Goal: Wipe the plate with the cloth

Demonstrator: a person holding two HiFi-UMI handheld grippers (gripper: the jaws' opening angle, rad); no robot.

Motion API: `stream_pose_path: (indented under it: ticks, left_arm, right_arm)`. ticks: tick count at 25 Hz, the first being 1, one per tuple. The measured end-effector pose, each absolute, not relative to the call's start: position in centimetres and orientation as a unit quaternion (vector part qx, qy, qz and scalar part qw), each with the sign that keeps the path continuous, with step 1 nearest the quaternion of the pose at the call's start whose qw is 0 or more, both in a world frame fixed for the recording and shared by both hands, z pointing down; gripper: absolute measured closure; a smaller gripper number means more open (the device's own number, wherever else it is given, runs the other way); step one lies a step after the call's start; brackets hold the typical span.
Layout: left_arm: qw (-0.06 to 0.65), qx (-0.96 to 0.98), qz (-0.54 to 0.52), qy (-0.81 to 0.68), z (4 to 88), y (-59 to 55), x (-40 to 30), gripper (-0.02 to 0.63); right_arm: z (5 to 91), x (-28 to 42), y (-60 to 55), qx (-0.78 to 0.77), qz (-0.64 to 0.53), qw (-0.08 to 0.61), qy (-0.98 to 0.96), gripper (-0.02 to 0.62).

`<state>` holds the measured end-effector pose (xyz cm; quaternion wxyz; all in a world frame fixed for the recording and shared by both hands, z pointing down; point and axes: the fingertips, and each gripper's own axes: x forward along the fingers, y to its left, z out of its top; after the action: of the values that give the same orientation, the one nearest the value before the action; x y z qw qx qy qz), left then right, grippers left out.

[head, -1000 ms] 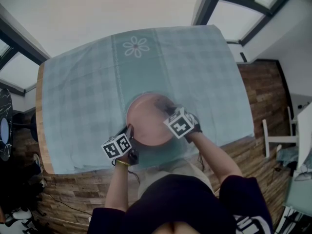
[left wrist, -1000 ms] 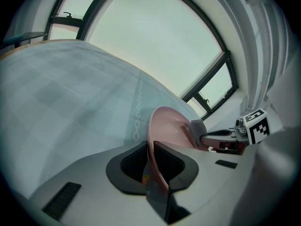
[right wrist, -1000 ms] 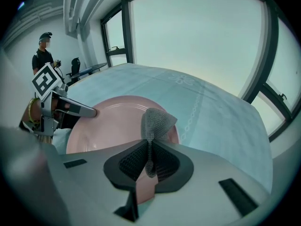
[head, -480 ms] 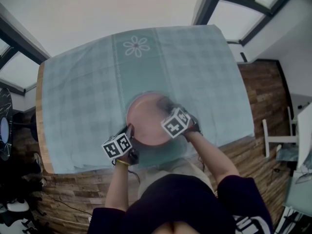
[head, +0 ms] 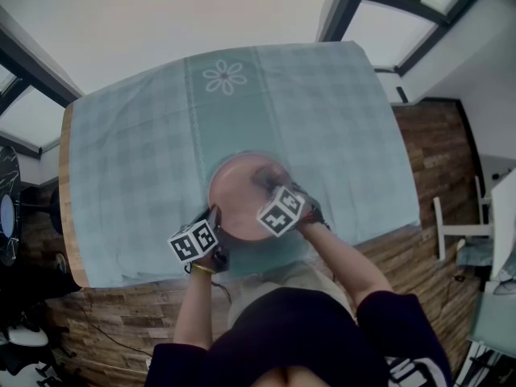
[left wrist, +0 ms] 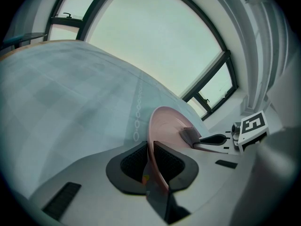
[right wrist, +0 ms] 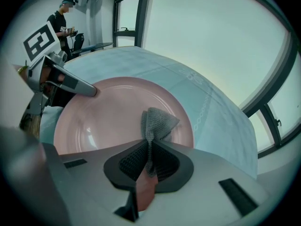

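A pink plate (head: 239,197) lies on the teal checked tablecloth (head: 145,151) near the table's front edge. My left gripper (head: 213,218) is shut on the plate's near-left rim, and the rim (left wrist: 151,154) runs between its pads. My right gripper (head: 272,185) is over the right part of the plate, shut on a grey knitted cloth (right wrist: 157,120). The cloth's free end rests on the plate's face (right wrist: 103,121). In the left gripper view the cloth (left wrist: 190,135) lies on the plate (left wrist: 165,124) under the right gripper (left wrist: 199,138). The left gripper (right wrist: 92,92) shows at the plate's far-left rim in the right gripper view.
The tablecloth carries a white flower print (head: 225,76) at the far side. The table's wooden edge (head: 68,240) shows at the left. Dark window frames (head: 403,22) run behind the table. A white stand (head: 451,230) is on the wood floor at the right. A person (right wrist: 62,20) stands far off.
My right gripper has moved left and a little down across the plate with the cloth, and has rolled. The left gripper and the plate have stayed put.
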<state>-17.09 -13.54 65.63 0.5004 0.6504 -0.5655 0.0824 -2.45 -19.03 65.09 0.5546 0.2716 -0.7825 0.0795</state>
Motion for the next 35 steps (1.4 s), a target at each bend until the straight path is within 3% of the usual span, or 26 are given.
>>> stream_pose_path:
  ticks: [35]
  left_arm:
    - [0.493, 0.643, 0.086, -0.58, 65.7, -13.6, -17.2, 0.551]
  right_arm:
    - [64.7, -6.3, -9.6, 0.14, 0.093, 0.553, -0.816, 0.563]
